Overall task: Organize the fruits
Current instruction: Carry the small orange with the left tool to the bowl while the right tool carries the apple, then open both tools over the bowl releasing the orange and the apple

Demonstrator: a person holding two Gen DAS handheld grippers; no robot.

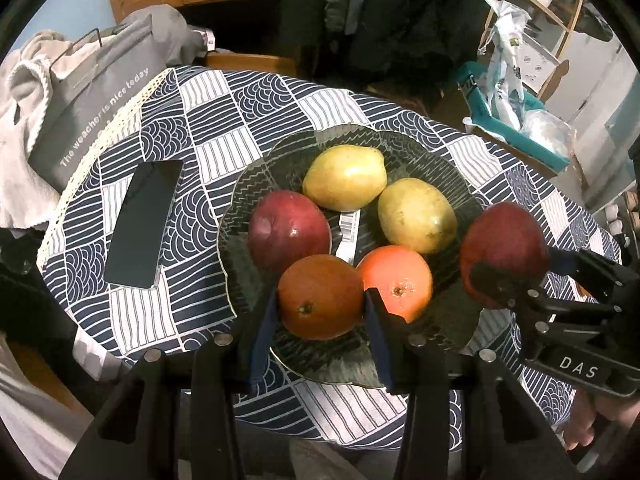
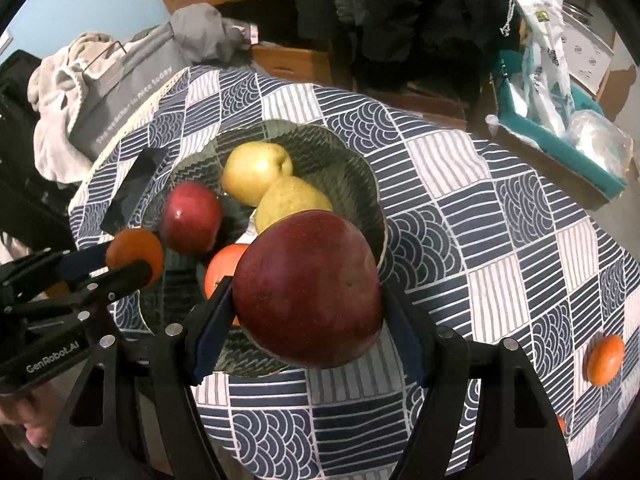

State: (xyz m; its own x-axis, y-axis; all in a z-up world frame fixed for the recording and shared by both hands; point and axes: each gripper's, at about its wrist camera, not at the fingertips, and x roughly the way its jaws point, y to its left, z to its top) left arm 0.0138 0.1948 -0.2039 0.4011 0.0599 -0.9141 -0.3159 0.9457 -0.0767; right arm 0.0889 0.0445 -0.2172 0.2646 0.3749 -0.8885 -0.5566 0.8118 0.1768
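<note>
1. Presently, the left claw (image 1: 320, 308) was clenched on an orange (image 1: 320, 298), held over the near part of the glass dish (image 1: 240, 240).
2. The right claw (image 2: 308, 312) gripped a red apple (image 2: 308, 288) at the dish's near right rim.
3. Lying in the dish: two yellow pears (image 1: 345, 178), a second red apple (image 1: 289, 230), a second orange (image 1: 396, 280).
4. On the patterned worktop (image 2: 480, 220): a dark phone (image 1: 146, 224) left of the dish, and apparently a small orange fruit (image 2: 606, 359) far right, blurred.

Dark glass plate (image 1: 256, 184) (pears (image 1: 344, 178), apple (image 1: 288, 228), orange (image 1: 396, 280)), held fruits above
</note>
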